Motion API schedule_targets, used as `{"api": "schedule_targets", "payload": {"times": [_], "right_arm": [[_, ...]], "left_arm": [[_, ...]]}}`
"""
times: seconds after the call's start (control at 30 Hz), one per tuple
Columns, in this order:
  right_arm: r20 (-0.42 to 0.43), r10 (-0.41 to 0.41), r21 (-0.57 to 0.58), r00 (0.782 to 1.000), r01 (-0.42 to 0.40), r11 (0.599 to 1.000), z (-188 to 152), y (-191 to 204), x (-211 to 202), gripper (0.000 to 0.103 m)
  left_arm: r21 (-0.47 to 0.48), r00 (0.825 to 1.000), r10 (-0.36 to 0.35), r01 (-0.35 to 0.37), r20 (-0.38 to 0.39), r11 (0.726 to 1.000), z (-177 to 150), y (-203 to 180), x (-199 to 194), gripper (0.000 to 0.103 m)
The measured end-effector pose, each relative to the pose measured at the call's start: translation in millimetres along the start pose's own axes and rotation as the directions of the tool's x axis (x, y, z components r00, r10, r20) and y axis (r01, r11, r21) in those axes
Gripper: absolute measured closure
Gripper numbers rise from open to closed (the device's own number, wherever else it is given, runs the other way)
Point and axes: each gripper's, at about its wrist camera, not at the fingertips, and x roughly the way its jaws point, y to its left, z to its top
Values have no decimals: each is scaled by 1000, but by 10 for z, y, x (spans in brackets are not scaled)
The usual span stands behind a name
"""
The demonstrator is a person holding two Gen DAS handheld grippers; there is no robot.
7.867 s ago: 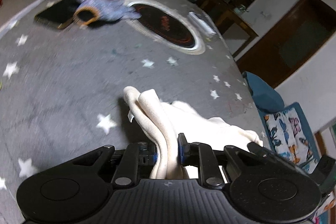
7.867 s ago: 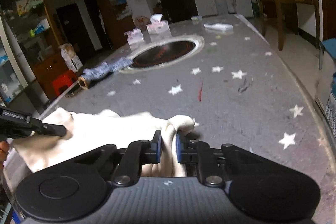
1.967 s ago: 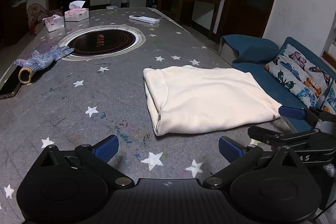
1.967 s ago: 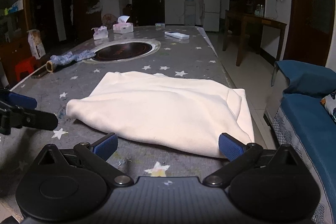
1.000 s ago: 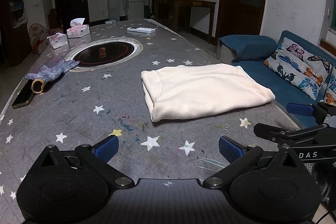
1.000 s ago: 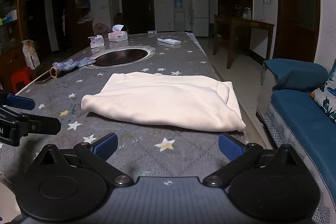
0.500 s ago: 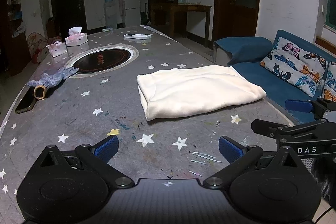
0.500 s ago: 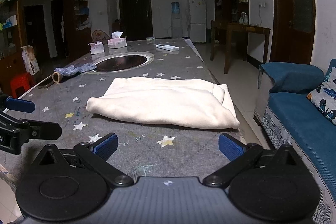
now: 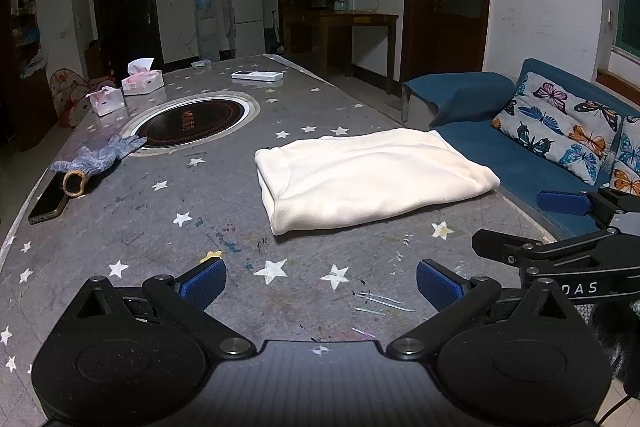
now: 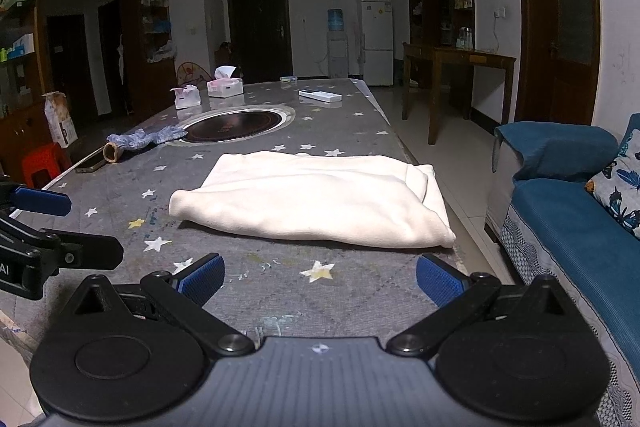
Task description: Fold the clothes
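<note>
My left gripper: jaws spread wide, blue pads far apart, nothing between them; it hangs over the near edge of the table, pointing along the tabletop.
My right gripper: jaws spread just as wide and holding nothing; it sits at the near right corner of the table, beside the sofa.
Cream garment: folded into a flat, thick rectangle, lying on the table ahead of both pairs of jaws and touching neither.
Garment against my left jaws: it lies beyond them and a little to the right, with bare star-printed cloth between the pads and its near edge.
Garment against my right jaws: straight ahead, its near edge close past the pads, its right end reaching almost to the table's right edge.
Each gripper in the other's view: my right one shows at the left camera's right edge, my left one at the right camera's left edge, both clear of the garment.
Table: grey cover with white stars.
Farther along the table: a round inset burner, a grey work glove, a dark phone, two tissue boxes and a white remote, all well apart from the garment.
Sofa: blue, just right of the table.
</note>
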Motion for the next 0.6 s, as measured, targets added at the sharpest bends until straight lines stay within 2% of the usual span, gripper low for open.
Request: {"api": "schedule_targets", "payload": {"times": [0.6], "right_arm": [[2,6,2,1000,-6,1000,3,9,-2,0]], "left_arm": [[12,1000,9,-9,1,1000,24,-26,10,0]]}}
